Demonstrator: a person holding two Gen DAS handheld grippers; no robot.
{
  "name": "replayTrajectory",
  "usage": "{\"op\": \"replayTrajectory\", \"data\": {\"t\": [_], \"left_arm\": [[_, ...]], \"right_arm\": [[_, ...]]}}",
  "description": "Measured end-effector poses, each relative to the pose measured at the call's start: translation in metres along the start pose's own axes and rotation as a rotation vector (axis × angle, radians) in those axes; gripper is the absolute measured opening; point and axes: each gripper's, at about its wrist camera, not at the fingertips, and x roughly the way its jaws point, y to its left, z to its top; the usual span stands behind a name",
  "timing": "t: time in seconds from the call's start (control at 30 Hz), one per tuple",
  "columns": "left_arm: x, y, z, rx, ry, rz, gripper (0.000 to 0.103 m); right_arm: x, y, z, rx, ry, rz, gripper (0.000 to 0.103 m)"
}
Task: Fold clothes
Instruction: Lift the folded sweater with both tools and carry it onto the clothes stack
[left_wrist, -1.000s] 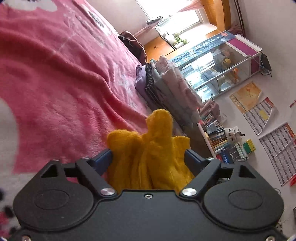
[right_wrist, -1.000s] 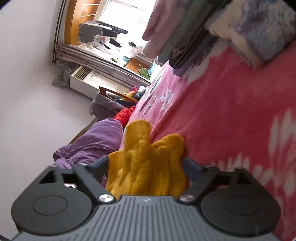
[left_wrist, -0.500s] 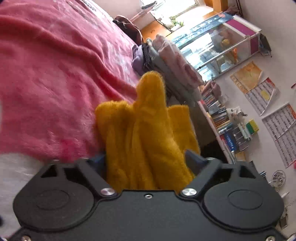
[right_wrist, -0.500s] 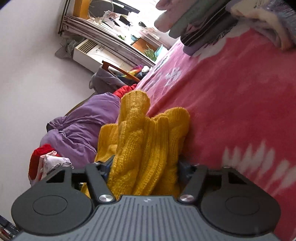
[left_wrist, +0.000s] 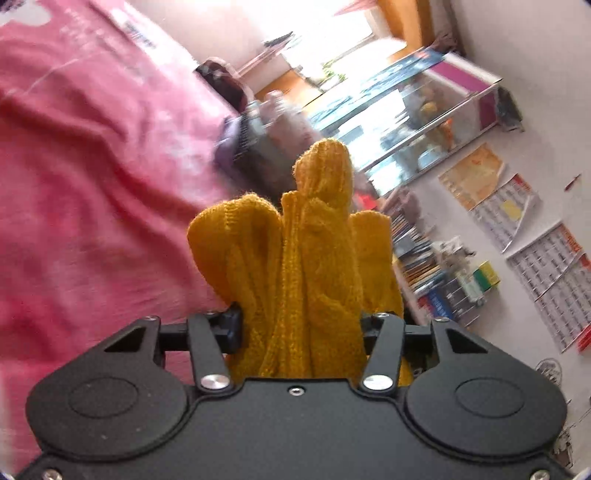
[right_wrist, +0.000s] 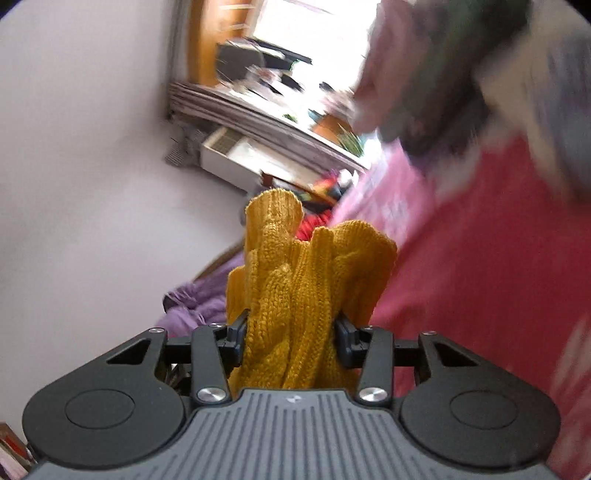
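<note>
Your left hand-held gripper is clamped on a bunched yellow knit sweater; fabric hides the fingertips. Your right hand-held gripper grips the same sweater, pads partly buried. Sweater is held off the bed, folds running fwd along the fingers, tips pointing away from the cams. Rest of garment cut off below. Behind: pink blanket, folded clothes stack blurred, bookshelf soft.

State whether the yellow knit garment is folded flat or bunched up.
Bunched: the yellow knit garment stands in crumpled vertical folds, pinched between both grippers' jaws.
</note>
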Motion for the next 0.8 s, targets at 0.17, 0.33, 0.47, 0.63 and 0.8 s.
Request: {"op": "replayTrajectory", "data": {"t": [0.17, 0.33, 0.47, 0.63, 0.8], "left_arm": [[0.065, -0.045, 0.008, -0.025, -0.010, -0.110, 0.049], [0.165, -0.075, 0.015, -0.066, 0.044, -0.187, 0.049], [0.229, -0.076, 0.020, -0.106, 0.074, -0.190, 0.049], [0.295, -0.018, 0.014, -0.188, 0.148, -0.059, 0.050], [0.305, 0.005, 0.011, -0.197, 0.138, -0.079, 0.053]], "right_arm": [[-0.047, 0.011, 0.058, -0.084, -0.113, 0.002, 0.044], [-0.092, -0.001, 0.125, -0.089, -0.273, -0.066, 0.044], [-0.110, -0.029, 0.161, -0.119, -0.339, -0.115, 0.044], [-0.098, -0.121, 0.157, 0.031, -0.351, -0.330, 0.049], [-0.096, -0.158, 0.150, 0.094, -0.369, -0.293, 0.056]]}}
